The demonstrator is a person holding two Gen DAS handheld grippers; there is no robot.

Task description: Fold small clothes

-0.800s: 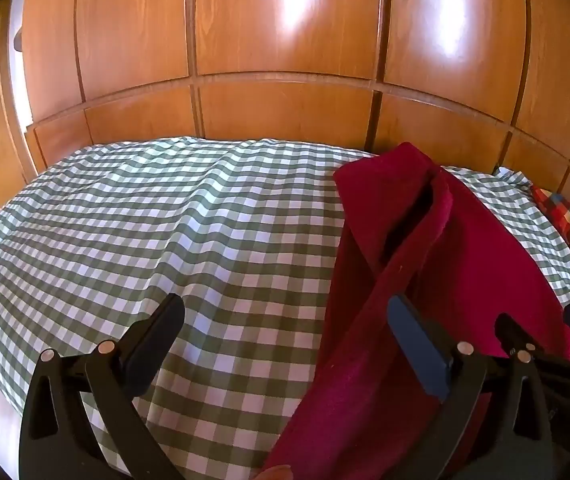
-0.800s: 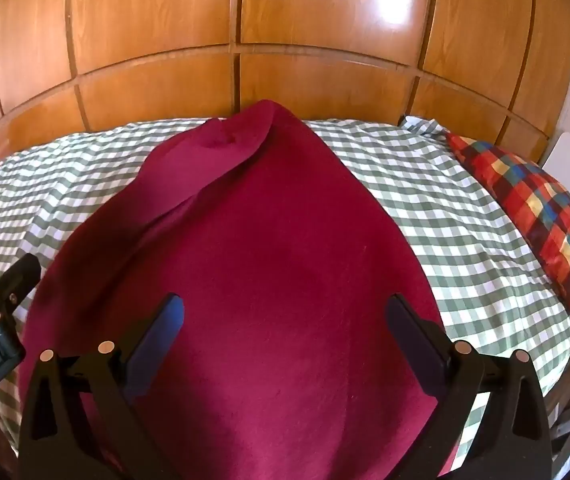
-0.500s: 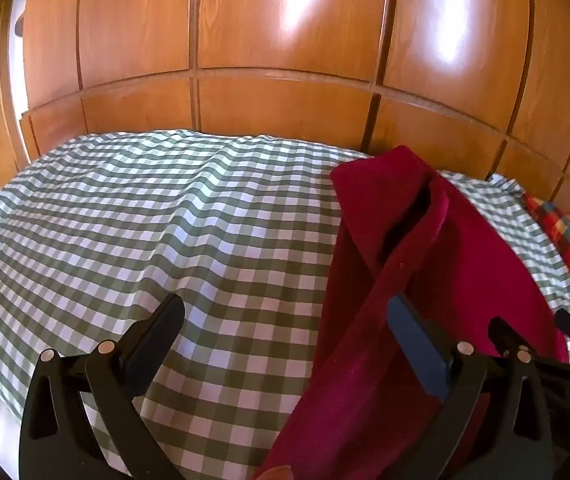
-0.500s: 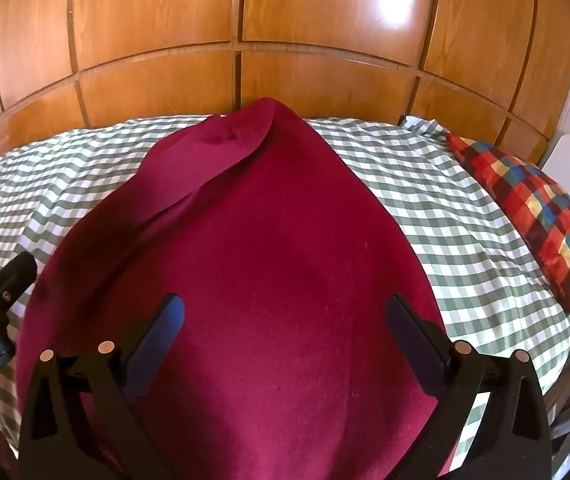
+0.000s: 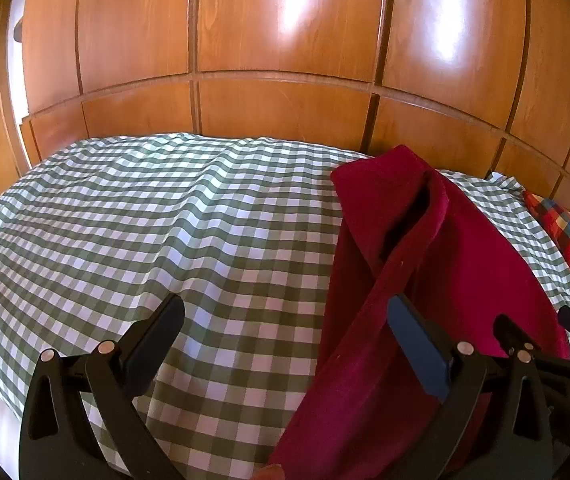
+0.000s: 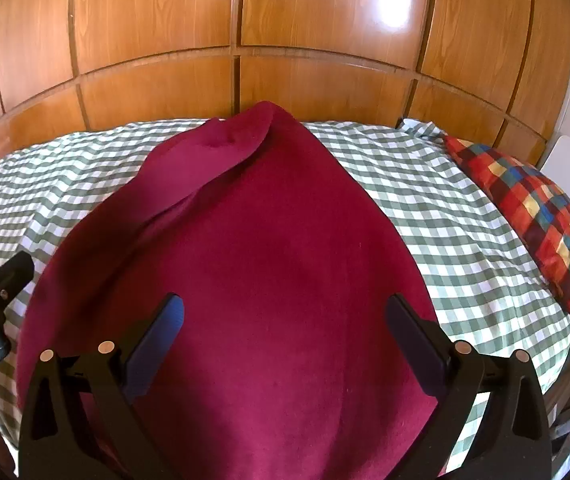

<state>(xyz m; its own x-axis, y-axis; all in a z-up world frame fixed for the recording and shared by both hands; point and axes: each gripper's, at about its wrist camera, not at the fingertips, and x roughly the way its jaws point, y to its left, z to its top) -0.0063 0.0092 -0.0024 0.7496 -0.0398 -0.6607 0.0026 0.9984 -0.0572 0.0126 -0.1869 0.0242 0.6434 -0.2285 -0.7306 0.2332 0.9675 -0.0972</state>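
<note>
Lying on a bed [image 6: 425, 184], one dark red garment [image 6: 269, 272] occupies the centre of the right wrist view and the right half of the left wrist view; its type cannot be told, since the near end runs off the lower edge of both frames and part of it sits behind the gripper frames. Long axis: from the lower edge of the frame up toward the wooden panelled wall [image 6: 325, 20], narrowing to a rounded far end that lies close to the base of the panels. Along its left edge a strip is folded over, leaving a dark hollow in the left wrist view; what lies inside cannot be seen. Material: soft, matt, velvety or fleece-like, with faint specks of lint. Bed cover: green-and-white checked cloth, lightly rippled. Pillow [image 6: 533, 208]: multicoloured checks in red, blue and yellow, at the right edge, partly cut off in the left wrist view. Wall: glossy orange-brown wood, with bright reflections. Left gripper [image 5: 285, 324]: fingers released, spread wide, holding nothing, above the garment's left edge and the checked cloth. Right gripper [image 6: 285, 320]: fingers released, spread wide, holding nothing, above the garment's middle. Shelves at the upper left of the left wrist view: contents too small to make out.
</note>
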